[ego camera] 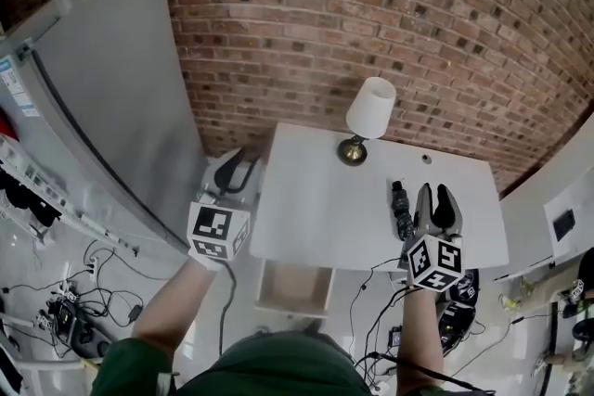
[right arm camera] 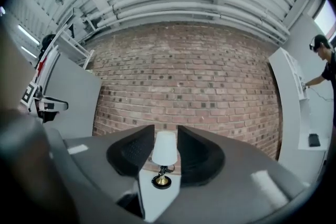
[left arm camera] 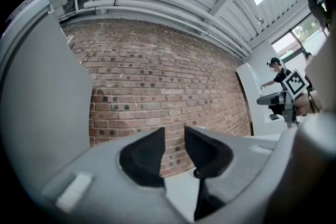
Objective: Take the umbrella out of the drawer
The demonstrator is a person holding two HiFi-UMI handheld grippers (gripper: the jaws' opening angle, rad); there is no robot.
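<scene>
- A red brick wall (ego camera: 371,5) fills the back of the room.
- A big grey panel (ego camera: 111,88) stands on the left, in front of the wall.
- A white counter (ego camera: 316,199) stands against the bricks, in the middle of the head view.
- A white drawer (ego camera: 295,285) is pulled open under the counter's front edge. What is inside it cannot be made out.
- A lamp (ego camera: 364,125) with a white shade and a gold foot stands at the back of the counter.
- The left claw (ego camera: 237,164) is held off the counter's left edge, and it points at the wall. Its two black jaws are a little apart, and only bricks show in the gap.
- The right claw (ego camera: 434,195) is over the right part of the counter. Its jaws are apart too. The lamp (right arm camera: 164,157) shows far off between them, and they grip nothing.
- The umbrella (ego camera: 401,210) is small, dark and folded. It lies on top of the counter, out of the drawer, just to the left of the right claw.
</scene>
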